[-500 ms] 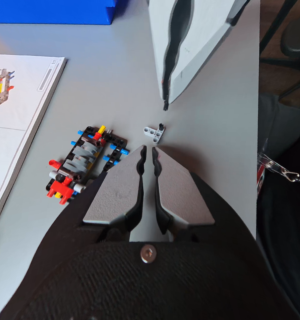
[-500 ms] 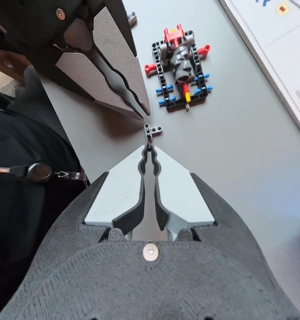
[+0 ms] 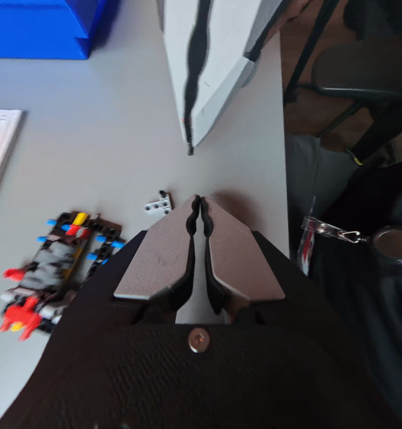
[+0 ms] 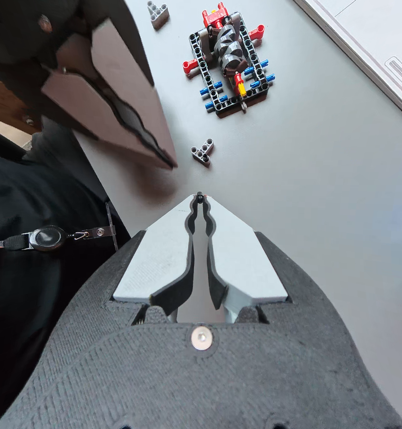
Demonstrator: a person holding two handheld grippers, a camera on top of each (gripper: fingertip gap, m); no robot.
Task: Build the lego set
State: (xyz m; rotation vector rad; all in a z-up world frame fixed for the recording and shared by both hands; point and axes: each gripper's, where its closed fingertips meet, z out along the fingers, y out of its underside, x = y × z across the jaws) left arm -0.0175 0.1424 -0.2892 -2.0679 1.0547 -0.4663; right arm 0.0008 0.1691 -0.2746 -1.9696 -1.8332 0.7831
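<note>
Item: black connector pin (image 4: 199, 194), pinched at the very tips of my right gripper (image 4: 199, 199), jaws closed down on it, only its head showing past them. Judged very light, hard plastic, smooth and round; likely to roll or twist out if my squeeze slackens. Best held across its middle collar, leaving one end free for insertion.

Item: small grey T-shaped beam (image 4: 202, 151), lying flat on the grey table (image 4: 311, 209), just ahead of my right tips and just beside my left gripper (image 3: 200, 201). One black pin already stands in it. Judged stiff, feather-light, prone to skate on the tabletop when pushed; take it by its outer edges, holes left clear.

Item: left gripper, jaws nearly together, holding nothing, hovering beside the beam.

Item: partly built frame (image 4: 228, 67), black beams with red, blue and yellow parts, lying beyond the beam. Rigid overall, though protruding pins look easy to knock.

Item: second grey beam (image 4: 158, 14), far edge, loose.

Item: instruction booklet (image 4: 369, 46), open, at the table's side.

Item: blue box (image 3: 37, 27), far corner.
</note>
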